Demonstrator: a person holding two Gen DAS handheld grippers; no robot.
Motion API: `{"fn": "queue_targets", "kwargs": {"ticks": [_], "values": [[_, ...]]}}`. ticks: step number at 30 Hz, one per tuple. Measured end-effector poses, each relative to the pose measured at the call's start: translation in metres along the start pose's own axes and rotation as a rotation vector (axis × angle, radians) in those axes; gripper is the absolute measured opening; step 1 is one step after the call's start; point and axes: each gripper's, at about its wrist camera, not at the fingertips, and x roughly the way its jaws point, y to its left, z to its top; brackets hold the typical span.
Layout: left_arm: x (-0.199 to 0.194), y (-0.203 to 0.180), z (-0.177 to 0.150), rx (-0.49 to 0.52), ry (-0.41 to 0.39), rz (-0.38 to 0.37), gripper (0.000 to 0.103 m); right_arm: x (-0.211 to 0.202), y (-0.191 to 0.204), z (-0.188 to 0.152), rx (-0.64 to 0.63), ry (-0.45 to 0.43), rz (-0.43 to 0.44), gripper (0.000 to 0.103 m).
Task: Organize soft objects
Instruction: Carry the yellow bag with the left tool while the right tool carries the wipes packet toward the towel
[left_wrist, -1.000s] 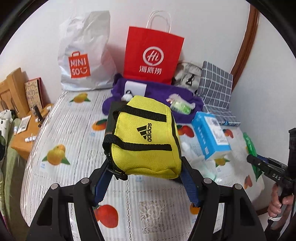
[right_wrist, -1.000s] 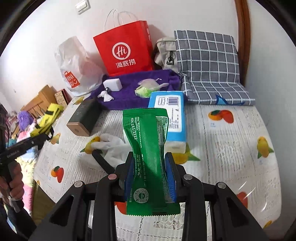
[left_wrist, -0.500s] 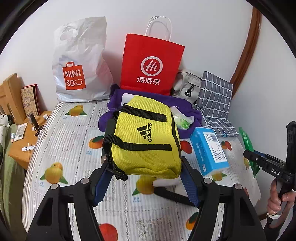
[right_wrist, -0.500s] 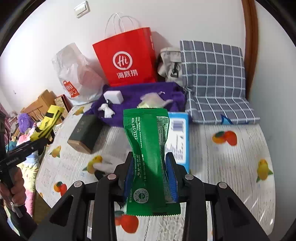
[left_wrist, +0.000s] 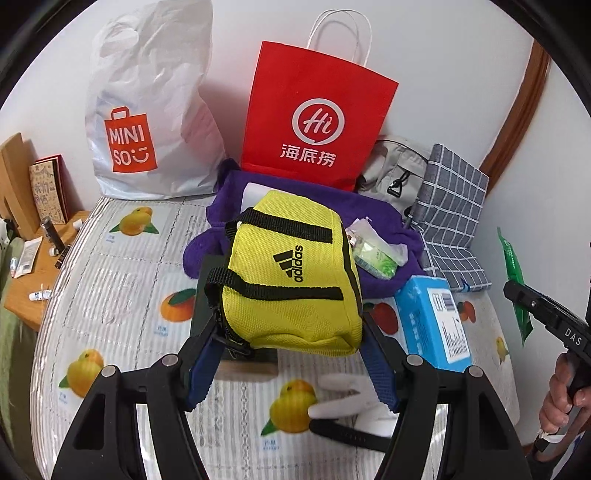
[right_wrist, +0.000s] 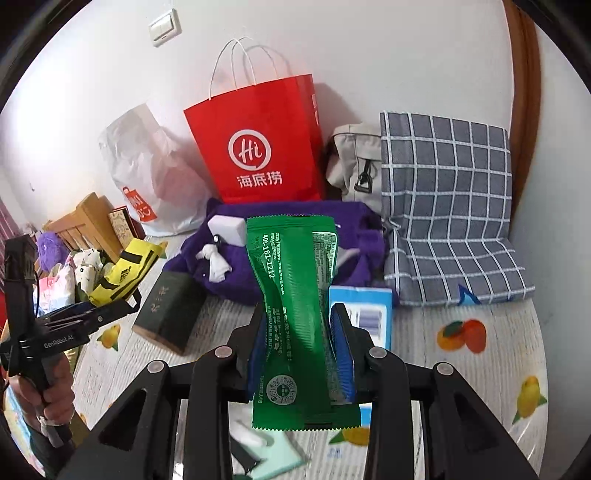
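Both held items had risen and drawn back from the bed since the earlier frames. Item one: yellow pouch (left_wrist: 291, 273), centre frame, clenched across its width in the left gripper (left_wrist: 288, 354), lifted clear of the fruit-print sheet (left_wrist: 122, 280). Item two: green packet (right_wrist: 295, 314), pinched at its waist by the right gripper (right_wrist: 299, 332), likely for sorting into the red paper bag (right_wrist: 262, 140), upper centre.

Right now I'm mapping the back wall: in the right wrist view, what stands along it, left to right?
White plastic bag → red paper bag → beige bag → checked cushion.
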Motion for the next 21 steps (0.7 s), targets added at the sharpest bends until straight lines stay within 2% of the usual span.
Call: {"fn": "queue_targets", "kwargs": {"ticks": [9, 21], "values": [[0.015, -0.003, 0.027, 0.001, -0.005, 0.019, 0.068, 0.027, -0.011, 0.028, 0.017, 0.001, -0.010, 0.034], [0.037, -0.007, 0.061, 0.015, 0.006, 0.070, 0.068, 0.055, -0.013, 0.073, 0.024, -0.024, 0.035, 0.034]]}}
